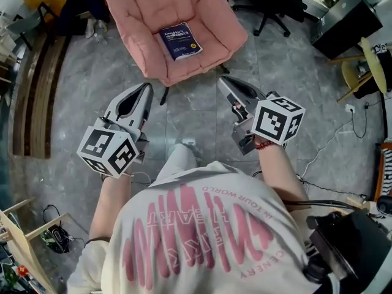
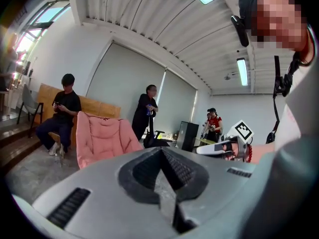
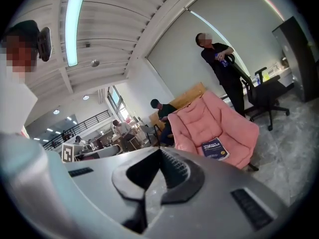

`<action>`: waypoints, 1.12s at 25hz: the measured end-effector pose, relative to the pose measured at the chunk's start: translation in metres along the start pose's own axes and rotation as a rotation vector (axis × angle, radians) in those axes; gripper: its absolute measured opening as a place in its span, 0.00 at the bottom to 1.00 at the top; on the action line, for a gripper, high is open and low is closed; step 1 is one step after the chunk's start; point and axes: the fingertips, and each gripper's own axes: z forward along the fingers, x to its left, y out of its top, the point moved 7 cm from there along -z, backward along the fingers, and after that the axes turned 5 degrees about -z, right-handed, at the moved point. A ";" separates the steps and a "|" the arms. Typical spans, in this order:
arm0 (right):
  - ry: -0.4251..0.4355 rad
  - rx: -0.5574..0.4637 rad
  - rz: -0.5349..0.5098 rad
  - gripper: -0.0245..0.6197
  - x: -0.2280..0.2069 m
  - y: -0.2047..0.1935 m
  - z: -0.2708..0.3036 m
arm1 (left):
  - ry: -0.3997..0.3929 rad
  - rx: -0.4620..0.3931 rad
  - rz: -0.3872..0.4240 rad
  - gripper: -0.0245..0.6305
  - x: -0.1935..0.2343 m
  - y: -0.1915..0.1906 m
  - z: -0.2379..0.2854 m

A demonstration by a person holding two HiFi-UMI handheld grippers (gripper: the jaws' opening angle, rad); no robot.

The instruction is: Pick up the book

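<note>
A grey, marbled tile floor (image 1: 79,84) is spreading across the room, and a pink padded chair (image 1: 138,11) is standing on it ahead of the camera wearer (image 1: 202,231). The book (image 1: 180,40), dark blue with pale lettering on its cover, is lying flat on the chair's seat cushion, cover up and slightly askew. Nothing is touching it.

The wearer is holding both tools out in front of the body, pointing towards the chair and a little downward. The left claw (image 1: 147,88) is sitting fully closed, its two jaws meeting at the tips with nothing between them. It is hanging over bare floor just short of the chair's front edge, well apart from the book. The right claw (image 1: 223,79) is likewise closed tight and gripping nothing. In the head view its tip is lying near the chair's front right corner, also clear of the book. The two claws are standing side by side with a strip of floor showing between them.

Beyond the chair, a seated person (image 2: 62,108) in black is resting on a wooden bench (image 2: 45,91) by the wall, head bent towards the hands. A standing person (image 2: 146,111), also in black, is waiting beside a black office chair (image 3: 264,96). A person in a red top (image 2: 214,123) is standing further back.
</note>
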 end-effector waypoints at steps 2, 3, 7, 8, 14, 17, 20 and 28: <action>-0.012 0.004 -0.002 0.05 -0.004 0.000 0.003 | 0.001 -0.009 -0.009 0.05 0.010 0.003 0.006; -0.022 0.004 -0.002 0.05 -0.007 0.000 0.004 | -0.004 -0.015 -0.014 0.05 0.014 0.004 0.010; -0.068 -0.005 0.017 0.05 -0.023 0.005 0.007 | -0.038 -0.011 -0.005 0.05 0.025 0.010 0.033; -0.077 -0.007 0.020 0.05 -0.028 0.009 0.011 | -0.045 -0.008 -0.004 0.05 0.030 0.013 0.041; -0.099 -0.019 0.021 0.05 -0.044 0.039 0.056 | -0.077 0.012 0.099 0.05 0.066 0.041 0.085; -0.104 -0.030 0.019 0.05 -0.048 0.054 0.075 | -0.101 0.024 0.146 0.05 0.079 0.054 0.101; -0.114 -0.042 0.008 0.05 -0.049 0.068 0.089 | -0.120 0.023 0.151 0.05 0.092 0.067 0.109; -0.150 -0.050 0.043 0.05 -0.065 0.094 0.148 | -0.163 0.056 0.129 0.05 0.150 0.092 0.147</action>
